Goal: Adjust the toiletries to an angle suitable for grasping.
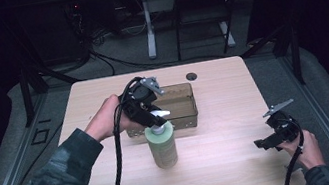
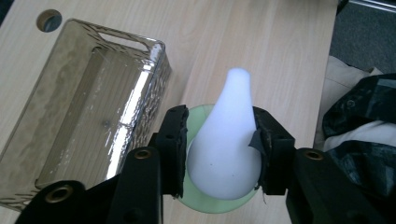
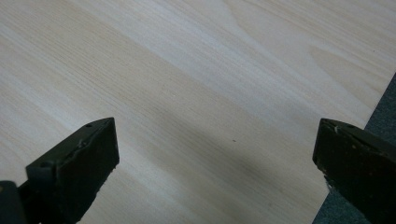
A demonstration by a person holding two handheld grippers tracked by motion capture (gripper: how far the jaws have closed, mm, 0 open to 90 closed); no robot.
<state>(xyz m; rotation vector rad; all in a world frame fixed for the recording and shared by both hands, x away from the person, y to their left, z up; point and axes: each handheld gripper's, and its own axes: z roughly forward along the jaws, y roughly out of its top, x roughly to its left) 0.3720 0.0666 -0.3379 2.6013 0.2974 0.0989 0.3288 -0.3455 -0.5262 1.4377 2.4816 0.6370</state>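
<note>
Clear bin (image 2: 70, 93) (nothing inside) — beside bottle (image 1: 162, 146)

My black left gripper (image 2: 219, 154) clamps a white pump top (image 2: 229, 140) on a pale green bottle (image 1: 162, 146). Smoky clear basket (image 2: 70, 93), patterned walls. Light wood-grain table (image 3: 196, 70).

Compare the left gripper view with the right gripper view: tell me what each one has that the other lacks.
Left gripper view: the left gripper shut on the white pump head of the green bottle, beside the clear brown basket.
Right gripper view: the right gripper, jaws wide apart with nothing between them.
Both: the light wooden table.
</note>
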